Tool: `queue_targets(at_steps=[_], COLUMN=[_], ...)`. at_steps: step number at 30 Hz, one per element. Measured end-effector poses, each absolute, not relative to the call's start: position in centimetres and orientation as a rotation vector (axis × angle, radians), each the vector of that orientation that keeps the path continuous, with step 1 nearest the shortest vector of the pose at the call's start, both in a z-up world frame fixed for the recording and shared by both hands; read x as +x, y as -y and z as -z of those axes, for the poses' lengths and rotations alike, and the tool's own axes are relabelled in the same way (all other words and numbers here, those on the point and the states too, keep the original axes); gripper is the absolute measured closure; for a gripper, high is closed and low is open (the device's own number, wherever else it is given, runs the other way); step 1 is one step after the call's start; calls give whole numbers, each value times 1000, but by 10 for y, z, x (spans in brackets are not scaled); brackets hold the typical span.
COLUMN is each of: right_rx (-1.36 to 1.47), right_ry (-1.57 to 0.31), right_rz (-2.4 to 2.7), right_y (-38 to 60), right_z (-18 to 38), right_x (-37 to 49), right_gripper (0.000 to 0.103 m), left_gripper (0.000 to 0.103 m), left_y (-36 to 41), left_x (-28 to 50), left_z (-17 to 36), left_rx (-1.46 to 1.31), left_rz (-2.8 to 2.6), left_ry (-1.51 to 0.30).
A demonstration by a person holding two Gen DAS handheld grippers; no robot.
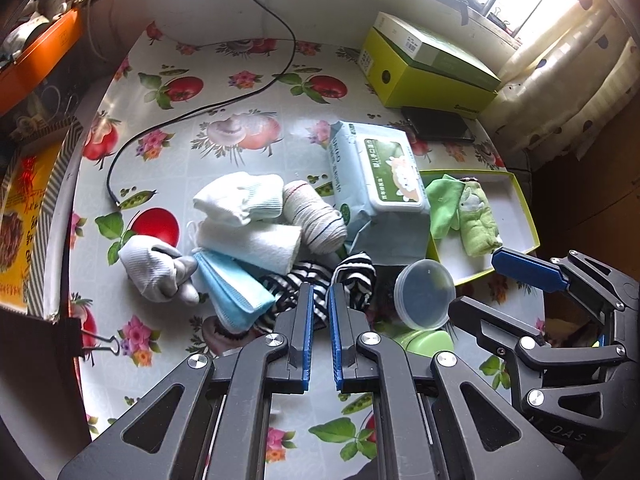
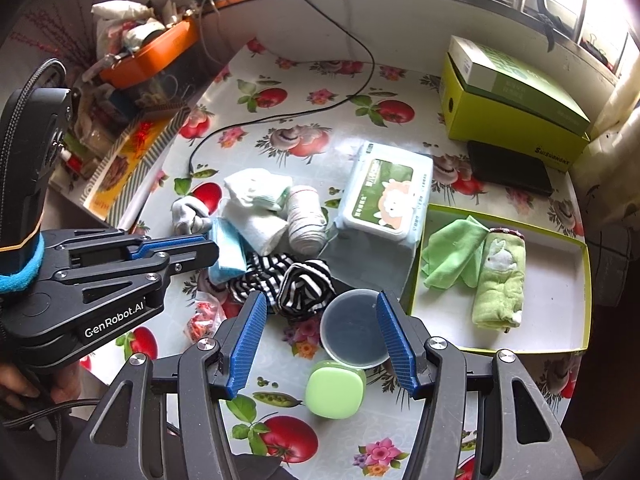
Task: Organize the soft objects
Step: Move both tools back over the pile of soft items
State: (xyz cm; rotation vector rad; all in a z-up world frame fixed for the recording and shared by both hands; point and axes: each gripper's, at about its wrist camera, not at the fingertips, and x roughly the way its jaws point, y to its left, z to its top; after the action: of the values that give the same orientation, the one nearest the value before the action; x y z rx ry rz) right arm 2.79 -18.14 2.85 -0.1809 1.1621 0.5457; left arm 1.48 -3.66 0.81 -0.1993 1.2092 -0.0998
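A pile of soft things lies mid-table: white socks (image 1: 240,200), a rolled white striped sock (image 1: 316,216), a white towel (image 1: 256,246), a blue cloth (image 1: 232,284), a grey-white sock (image 1: 154,268) and a black-and-white striped cloth (image 1: 352,276), also in the right wrist view (image 2: 296,284). A green-rimmed tray (image 2: 560,344) holds a green cloth (image 2: 452,256) and a green rolled towel (image 2: 500,280). My left gripper (image 1: 320,292) is nearly shut, its tips at the striped cloth; I cannot tell whether they pinch it. My right gripper (image 2: 320,308) is open above a clear plastic cup (image 2: 352,330).
A wet-wipes pack (image 1: 376,176) lies between pile and tray. A green lid (image 2: 336,390) sits by the cup. Green boxes (image 1: 432,68) and a black case (image 1: 438,124) stand at the back right. A black cable (image 1: 192,114) crosses the flowered tablecloth. Shelf clutter is at the left.
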Motion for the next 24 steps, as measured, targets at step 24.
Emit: queue_targets(at_steps=[24], right_rx=[-227], right_ry=[-1218], right_rz=[-653], right_y=[141], right_z=[-10], right_x=[27], right_gripper=[46], left_gripper=[95], left_y=[-28], left_x=[-4], left_z=[27], left_rx=[-361], left_rz=[-36], left_ry=[-1271])
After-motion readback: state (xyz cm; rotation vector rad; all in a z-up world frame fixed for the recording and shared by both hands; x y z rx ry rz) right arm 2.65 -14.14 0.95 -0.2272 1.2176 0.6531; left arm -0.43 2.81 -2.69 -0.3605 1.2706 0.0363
